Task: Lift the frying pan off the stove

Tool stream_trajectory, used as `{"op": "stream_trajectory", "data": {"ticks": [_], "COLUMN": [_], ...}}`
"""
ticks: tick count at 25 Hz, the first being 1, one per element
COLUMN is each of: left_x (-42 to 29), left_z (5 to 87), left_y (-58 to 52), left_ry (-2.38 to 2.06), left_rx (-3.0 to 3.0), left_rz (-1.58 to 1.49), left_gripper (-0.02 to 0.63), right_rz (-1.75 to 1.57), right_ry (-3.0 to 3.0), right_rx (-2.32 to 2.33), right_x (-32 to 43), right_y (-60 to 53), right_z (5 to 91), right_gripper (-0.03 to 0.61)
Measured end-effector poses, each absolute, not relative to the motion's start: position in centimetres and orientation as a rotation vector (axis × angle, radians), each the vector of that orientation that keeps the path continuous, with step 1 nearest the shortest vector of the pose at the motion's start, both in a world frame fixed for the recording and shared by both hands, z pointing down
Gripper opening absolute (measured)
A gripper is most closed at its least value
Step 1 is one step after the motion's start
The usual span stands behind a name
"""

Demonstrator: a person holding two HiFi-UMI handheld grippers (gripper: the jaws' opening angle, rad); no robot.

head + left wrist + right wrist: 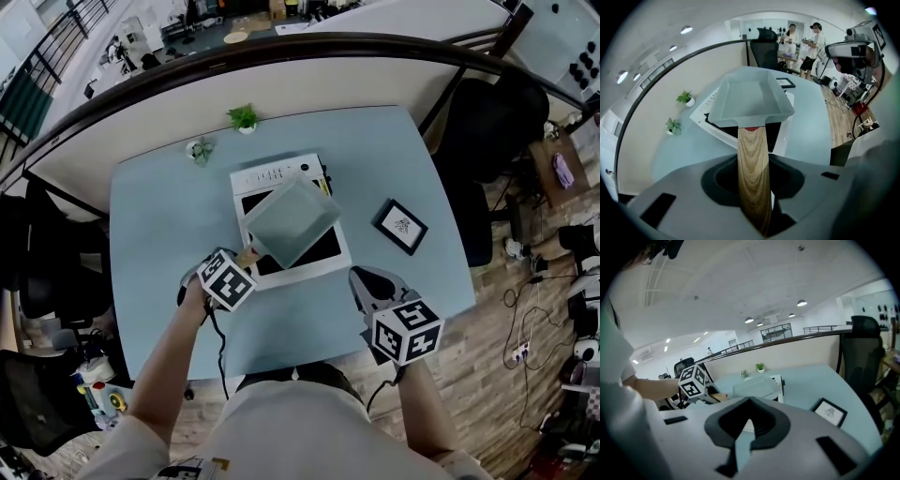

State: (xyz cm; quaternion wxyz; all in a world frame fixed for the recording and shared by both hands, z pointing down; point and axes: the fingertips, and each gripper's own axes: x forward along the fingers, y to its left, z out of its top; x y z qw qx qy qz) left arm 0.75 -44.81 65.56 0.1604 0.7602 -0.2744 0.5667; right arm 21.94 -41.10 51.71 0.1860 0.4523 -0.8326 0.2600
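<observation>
A square grey-blue frying pan (292, 220) with a wooden handle (248, 255) is over the white stove (281, 173) in the middle of the light blue table (159, 234). Whether its base rests on the black cooktop I cannot tell. My left gripper (239, 267) is at the stove's front left corner. In the left gripper view the handle (753, 173) runs straight between the jaws, which press on it, and the pan (750, 96) spreads out beyond. My right gripper (367, 281) hovers over the table right of the stove, its jaws together and empty.
A black-framed picture (401, 226) lies flat to the right of the stove. Two small potted plants (244, 118) (200, 150) stand by the table's far edge, against a curved partition. A black office chair (487, 122) stands at the far right. People stand far off in the room (813, 44).
</observation>
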Motion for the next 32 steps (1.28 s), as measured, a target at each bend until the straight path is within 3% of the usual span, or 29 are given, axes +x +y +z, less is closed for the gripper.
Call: {"op": "stream_trajectory", "data": {"ticks": [9,22,32], "left_x": [-1.4,-3.9,-4.1], "left_z": [57.5,43.1,38.1], "left_y": [-43.5,-40.9,-35.8], "left_ry": [-1.152,-1.579,-1.622], "left_rx": [2.231,2.378,2.489], "left_rz": [1.358,1.068,0.916], "left_gripper": [0.13,0.135,0.156], "right_rz": [0.744,0.275,0.098], "right_ry": [-2.523,-2.661,-2.725], "right_rx": [1.325,1.47,1.487], "right_x": [22.4,21.8,21.0], "right_y": [-40.8,-38.1,-34.1], "right_z": [44.7,32.1,26.9], "right_gripper": [0.003,0.003,0.003]}}
